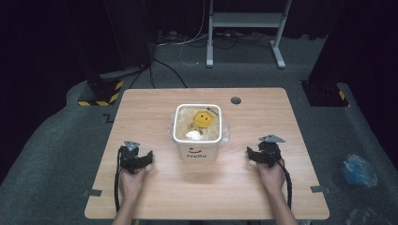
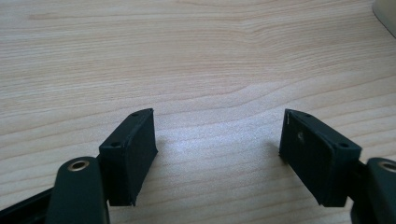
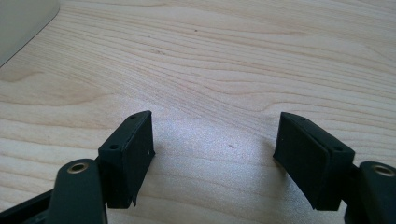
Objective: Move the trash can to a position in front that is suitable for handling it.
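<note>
**Operator:** Dark room all round, grey carpet, a pale metal stand [image 1: 246, 23] at the back, and in the middle the wooden table [image 1: 155, 197] I'm working at. On it sits the white bin [image 1: 197, 151] with "Hello" printed on its front, roughly centred, between my two grippers and a little beyond them.

**Spotter:** What worries you from here?

**Operator:** Biggest risk, as I judge it, is the bin itself. It looks light, so if I come in from one side alone I may shove or tip it instead of getting hold. Next is the clear plastic liner [image 1: 224, 131] bulging over the rim on the right: it's thin and slack, so a jaw could slip off it or tear it. Smallest worry is the loose contents, which could spill if the bin rocks.

**Spotter:** Grippers?

**Operator:** Left gripper [image 1: 141, 161] rests low by the table to the bin's left, jaws spread wide with bare wood between them. Right gripper [image 1: 258, 157] mirrors it on the other side, jaws spread too, holding nothing. Neither touches the bin.

**Spotter:** And the bin up close?

**Operator:** Square with rounded corners, upright, open-topped. Inside I see a yellow smiley-face piece [image 1: 202, 119] towards the back and a white crumpled lump [image 1: 193, 135] near the front; the rest is too blurred to tell.
</note>
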`<action>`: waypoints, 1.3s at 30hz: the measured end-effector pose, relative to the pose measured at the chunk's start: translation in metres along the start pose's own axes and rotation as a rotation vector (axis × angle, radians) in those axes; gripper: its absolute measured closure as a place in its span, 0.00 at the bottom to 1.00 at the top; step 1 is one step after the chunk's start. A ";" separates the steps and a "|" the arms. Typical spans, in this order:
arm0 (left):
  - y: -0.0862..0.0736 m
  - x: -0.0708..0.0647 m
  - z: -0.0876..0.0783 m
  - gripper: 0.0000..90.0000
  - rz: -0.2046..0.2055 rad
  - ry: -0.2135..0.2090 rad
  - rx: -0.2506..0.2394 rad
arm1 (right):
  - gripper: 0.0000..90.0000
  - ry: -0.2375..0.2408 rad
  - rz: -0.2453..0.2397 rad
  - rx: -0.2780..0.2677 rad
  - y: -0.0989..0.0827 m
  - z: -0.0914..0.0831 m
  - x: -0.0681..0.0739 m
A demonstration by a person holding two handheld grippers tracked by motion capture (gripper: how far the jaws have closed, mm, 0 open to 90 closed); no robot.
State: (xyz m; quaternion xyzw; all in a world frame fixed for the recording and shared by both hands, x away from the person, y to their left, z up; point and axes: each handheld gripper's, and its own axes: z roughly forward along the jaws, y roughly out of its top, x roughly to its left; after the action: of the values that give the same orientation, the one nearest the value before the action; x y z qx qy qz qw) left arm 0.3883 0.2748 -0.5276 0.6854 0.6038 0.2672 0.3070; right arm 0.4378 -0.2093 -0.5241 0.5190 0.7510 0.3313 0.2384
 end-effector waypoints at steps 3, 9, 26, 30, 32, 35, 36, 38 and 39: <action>0.000 -0.001 0.000 0.29 -0.003 0.003 0.001 | 0.31 -0.003 0.005 0.000 0.000 0.000 0.000; 0.001 -0.003 0.001 0.26 -0.013 -0.003 0.001 | 0.31 -0.003 0.007 0.000 0.000 0.000 0.001; 0.027 -0.036 0.016 0.22 -0.061 -0.113 -0.025 | 0.31 0.065 0.020 -0.008 0.015 0.015 0.036; 0.031 -0.045 0.022 0.21 -0.069 -0.134 -0.011 | 0.31 0.085 0.021 -0.017 0.017 0.017 0.043; 0.033 -0.049 0.024 0.21 -0.072 -0.150 -0.017 | 0.31 0.092 0.019 -0.017 0.017 0.018 0.047; 0.036 -0.054 0.026 0.21 -0.070 -0.166 -0.021 | 0.31 0.104 0.010 -0.021 0.018 0.019 0.052; 0.037 -0.056 0.026 0.21 -0.066 -0.171 -0.020 | 0.31 0.109 0.008 -0.019 0.019 0.020 0.053; 0.038 -0.059 0.026 0.21 -0.064 -0.178 -0.036 | 0.31 0.116 0.006 -0.020 0.019 0.020 0.057; 0.038 -0.060 0.026 0.21 -0.067 -0.184 -0.039 | 0.31 0.121 0.007 -0.021 0.020 0.021 0.058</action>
State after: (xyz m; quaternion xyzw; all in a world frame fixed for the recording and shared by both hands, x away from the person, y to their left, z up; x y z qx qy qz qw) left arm 0.4251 0.2095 -0.5162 0.6801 0.5904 0.2046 0.3834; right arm 0.4443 -0.1446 -0.5241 0.4982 0.7587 0.3706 0.1970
